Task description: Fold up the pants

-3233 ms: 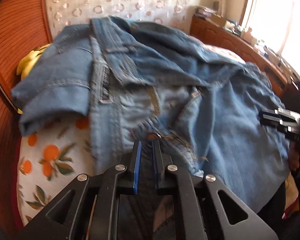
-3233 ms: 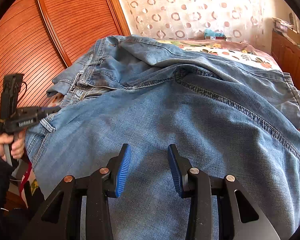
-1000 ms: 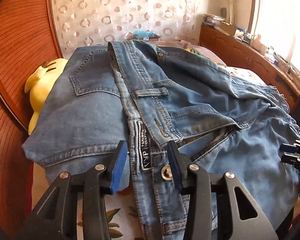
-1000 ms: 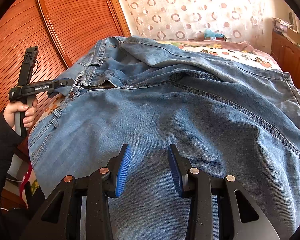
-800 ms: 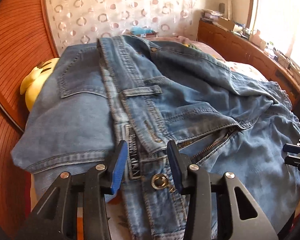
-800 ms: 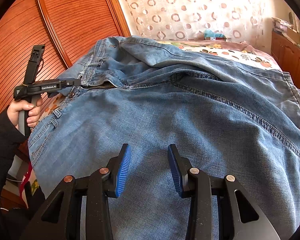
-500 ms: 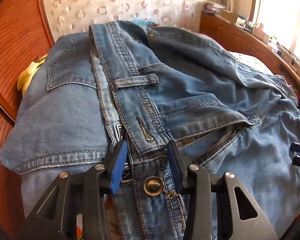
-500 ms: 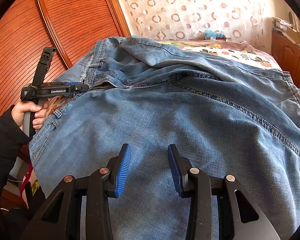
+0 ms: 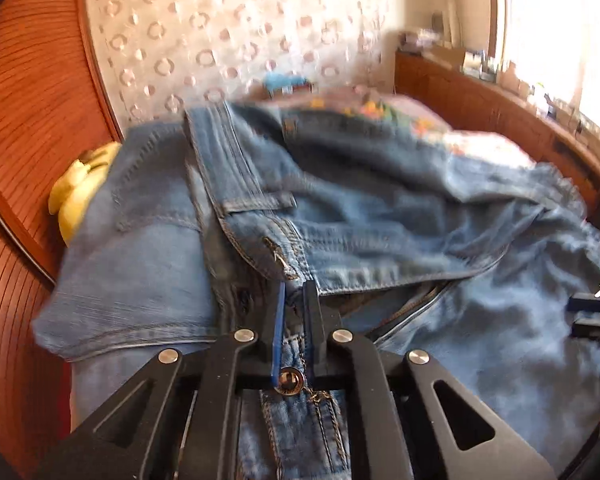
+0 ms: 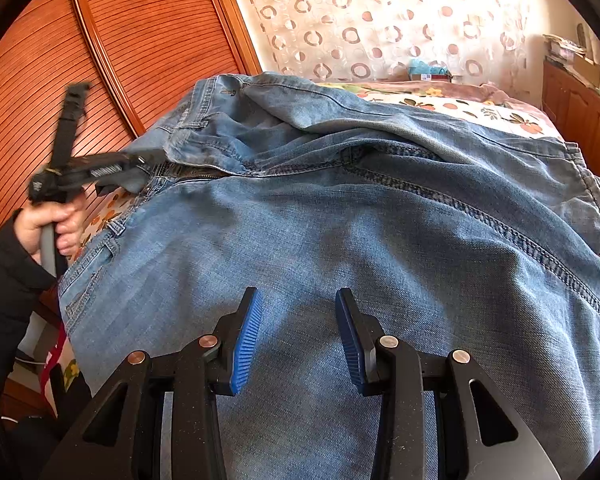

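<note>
Blue denim jeans (image 10: 340,220) lie spread and rumpled over a bed. My left gripper (image 9: 294,296) is shut on the jeans' waistband (image 9: 296,344) at the fly, just beyond the metal button (image 9: 288,380); it also shows in the right wrist view (image 10: 140,170), held by a hand at the jeans' left end. My right gripper (image 10: 298,320) is open, its blue pads hovering just over a flat stretch of a leg; it shows in the left wrist view (image 9: 592,312) at the right edge.
A fruit-print bedsheet (image 10: 480,108) shows beyond the jeans. A yellow plush toy (image 9: 80,192) lies at the jeans' far left. A slatted wooden wardrobe (image 10: 100,48) stands to the left, a wooden cabinet (image 9: 480,108) to the right, a patterned curtain (image 10: 380,20) behind.
My left gripper has closed from open onto the waistband by the button and is moving, with the view blurred. The right gripper has stayed open in place.
</note>
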Demonstrator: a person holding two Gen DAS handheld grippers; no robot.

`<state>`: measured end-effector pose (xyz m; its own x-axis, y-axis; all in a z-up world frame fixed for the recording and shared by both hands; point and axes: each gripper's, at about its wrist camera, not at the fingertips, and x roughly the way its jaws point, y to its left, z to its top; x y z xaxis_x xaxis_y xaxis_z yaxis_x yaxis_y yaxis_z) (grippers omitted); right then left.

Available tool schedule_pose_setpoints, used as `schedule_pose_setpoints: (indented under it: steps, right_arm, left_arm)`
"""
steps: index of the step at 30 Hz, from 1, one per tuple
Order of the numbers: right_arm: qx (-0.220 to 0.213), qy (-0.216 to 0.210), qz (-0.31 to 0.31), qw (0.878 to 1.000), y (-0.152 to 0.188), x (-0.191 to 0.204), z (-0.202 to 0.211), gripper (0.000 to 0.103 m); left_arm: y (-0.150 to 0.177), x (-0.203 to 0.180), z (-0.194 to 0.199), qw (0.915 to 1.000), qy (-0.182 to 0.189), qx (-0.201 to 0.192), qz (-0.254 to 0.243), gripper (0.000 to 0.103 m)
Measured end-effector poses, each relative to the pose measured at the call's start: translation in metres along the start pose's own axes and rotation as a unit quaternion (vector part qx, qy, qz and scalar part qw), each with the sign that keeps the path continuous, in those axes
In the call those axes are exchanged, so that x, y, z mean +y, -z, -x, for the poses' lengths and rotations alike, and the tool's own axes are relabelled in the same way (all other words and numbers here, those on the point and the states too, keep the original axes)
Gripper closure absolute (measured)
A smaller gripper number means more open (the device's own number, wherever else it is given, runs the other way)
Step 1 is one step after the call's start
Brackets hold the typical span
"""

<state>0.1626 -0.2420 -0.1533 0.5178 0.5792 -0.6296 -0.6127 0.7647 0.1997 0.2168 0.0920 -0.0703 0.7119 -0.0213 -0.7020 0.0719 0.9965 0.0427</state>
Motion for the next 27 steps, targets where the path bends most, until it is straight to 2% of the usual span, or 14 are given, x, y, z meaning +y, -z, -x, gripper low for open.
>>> schedule_pose_setpoints:
  steps: [6, 8, 11, 14, 17, 19, 21, 23, 24, 26, 27]
  right_arm:
    - [0.0, 0.002, 0.001, 1.0, 0.0, 0.0, 0.0, 0.063]
    - [0.0, 0.002, 0.001, 1.0, 0.0, -0.001, 0.001, 0.063]
    - [0.0, 0.003, 0.002, 1.0, 0.0, -0.001, 0.001, 0.063]
    - [-0.001, 0.004, 0.0, 1.0, 0.0, -0.002, 0.003, 0.063]
    - [-0.001, 0.006, -0.001, 1.0, -0.001, -0.003, 0.005, 0.063]
    - [0.001, 0.008, -0.004, 1.0, -0.003, -0.002, 0.004, 0.063]
    - [0.002, 0.01, -0.006, 1.0, -0.005, -0.004, 0.005, 0.063]
    - [-0.004, 0.027, -0.001, 1.0, -0.007, -0.004, 0.009, 0.063]
    - [-0.007, 0.034, -0.001, 0.999, -0.009, -0.006, 0.012, 0.063]
    - [-0.019, 0.038, -0.004, 0.999, -0.015, -0.011, 0.023, 0.063]
    - [-0.028, 0.045, -0.005, 0.999, -0.02, -0.017, 0.031, 0.063]
  left_arm:
    - [-0.004, -0.003, 0.052, 0.9993, 0.021, -0.03, -0.009, 0.095]
    - [-0.001, -0.001, 0.052, 0.9996, 0.016, -0.017, -0.013, 0.094]
    - [0.011, 0.011, 0.022, 0.9994, -0.01, 0.03, -0.017, 0.093]
    - [0.026, 0.015, 0.015, 0.9989, 0.001, 0.046, -0.001, 0.093]
    - [0.031, 0.016, 0.017, 0.9991, -0.012, 0.039, 0.012, 0.085]
    - [0.03, 0.014, 0.021, 0.9994, 0.007, 0.029, 0.017, 0.075]
    - [0.026, 0.012, 0.023, 0.9994, 0.021, 0.019, 0.019, 0.07]
    - [0.022, 0.007, 0.026, 0.9993, 0.031, 0.009, 0.017, 0.06]
    - [0.02, 0.002, 0.028, 0.9993, 0.035, 0.002, 0.015, 0.05]
    - [0.015, -0.008, 0.03, 0.9991, 0.042, -0.009, 0.006, 0.044]
    - [0.011, -0.013, 0.028, 0.9988, 0.048, -0.012, 0.003, 0.037]
